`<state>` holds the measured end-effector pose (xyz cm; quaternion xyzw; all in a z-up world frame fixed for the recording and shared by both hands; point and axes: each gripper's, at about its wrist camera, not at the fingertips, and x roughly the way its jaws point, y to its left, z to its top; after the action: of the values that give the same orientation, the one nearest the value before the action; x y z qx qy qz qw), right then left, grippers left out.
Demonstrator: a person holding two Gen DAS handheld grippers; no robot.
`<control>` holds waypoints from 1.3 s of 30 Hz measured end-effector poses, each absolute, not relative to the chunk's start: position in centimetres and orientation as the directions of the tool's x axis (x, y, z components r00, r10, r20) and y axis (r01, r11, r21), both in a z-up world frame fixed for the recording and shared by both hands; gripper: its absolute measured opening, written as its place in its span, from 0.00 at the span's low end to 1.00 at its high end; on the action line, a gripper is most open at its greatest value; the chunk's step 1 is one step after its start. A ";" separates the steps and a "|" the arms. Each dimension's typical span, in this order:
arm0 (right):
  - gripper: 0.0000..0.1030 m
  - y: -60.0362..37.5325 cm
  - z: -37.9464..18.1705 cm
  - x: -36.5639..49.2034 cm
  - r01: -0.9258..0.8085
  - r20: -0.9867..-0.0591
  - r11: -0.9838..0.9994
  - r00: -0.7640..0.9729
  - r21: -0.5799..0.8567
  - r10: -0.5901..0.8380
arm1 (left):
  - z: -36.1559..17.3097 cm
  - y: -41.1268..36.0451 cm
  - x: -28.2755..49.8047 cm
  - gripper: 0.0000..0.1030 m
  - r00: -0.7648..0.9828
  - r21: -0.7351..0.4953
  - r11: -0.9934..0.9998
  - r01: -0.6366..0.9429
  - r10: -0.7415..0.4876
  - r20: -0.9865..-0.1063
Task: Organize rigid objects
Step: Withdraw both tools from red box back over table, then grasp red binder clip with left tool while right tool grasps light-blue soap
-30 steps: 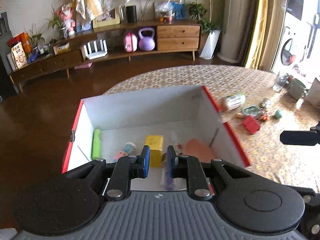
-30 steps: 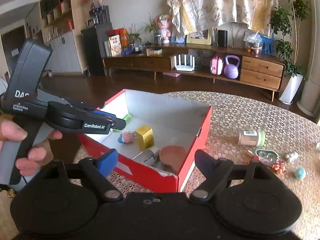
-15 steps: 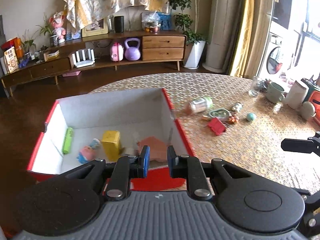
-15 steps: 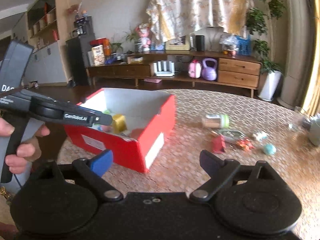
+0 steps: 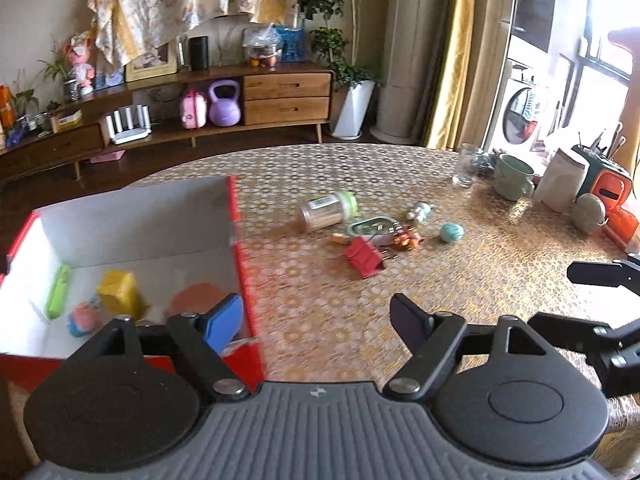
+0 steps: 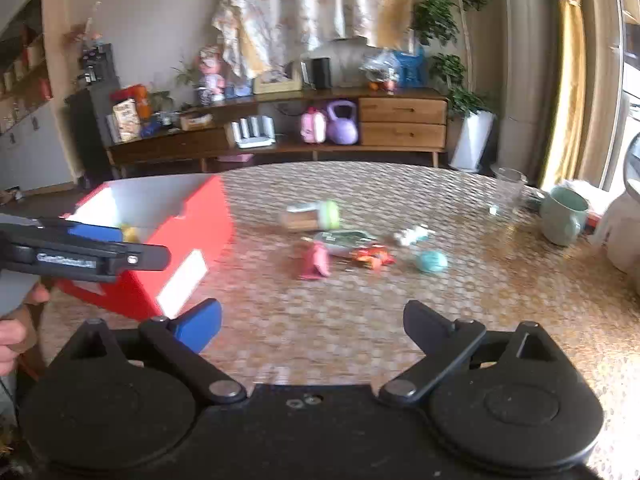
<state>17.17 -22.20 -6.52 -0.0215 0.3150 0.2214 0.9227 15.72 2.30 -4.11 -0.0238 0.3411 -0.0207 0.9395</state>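
**Claws spread over the clutter**

Both claws, left claw (image 5: pixel 316 320) and right claw (image 6: pixel 312 322), hang released and empty. Loose red clip (image 5: pixel 363 257) and jar (image 5: pixel 328 211) lie mid-bench, well apart from the red box (image 5: pixel 244 280), likely awaiting collection.

A box (image 5: pixel 132 216) sits on the table (image 5: pixel 460 292) at the left of the left wrist view, holding a stick-shaped item (image 5: pixel 58 290) at its left wall, a figurine (image 5: pixel 82 318) and a carton (image 5: pixel 118 290) to the right of that, and a disc (image 5: pixel 196 296) at its right wall. At frame centre, well apart from the box, lie a jar (image 5: pixel 326 213) on its side and, in front of it, a clip (image 5: pixel 363 257), with a ball (image 5: pixel 451 232) to the right. At upper right stand a glass (image 5: pixel 467 164) and, beside it, a mug (image 5: pixel 513 176). A sideboard (image 5: pixel 286 96) lines the wall behind.
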 end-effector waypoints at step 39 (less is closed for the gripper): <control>0.81 -25.7 -17.6 35.6 -0.340 -0.688 0.940 0.683 -0.001 0.246 | -16.1 -4.5 32.5 0.81 0.701 -0.039 0.998 -0.048 0.006 -0.713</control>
<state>35.59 -25.71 -17.58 -0.0643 0.3648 0.1603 0.9149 32.55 -4.49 -16.14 -0.0271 0.3865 0.0147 0.9218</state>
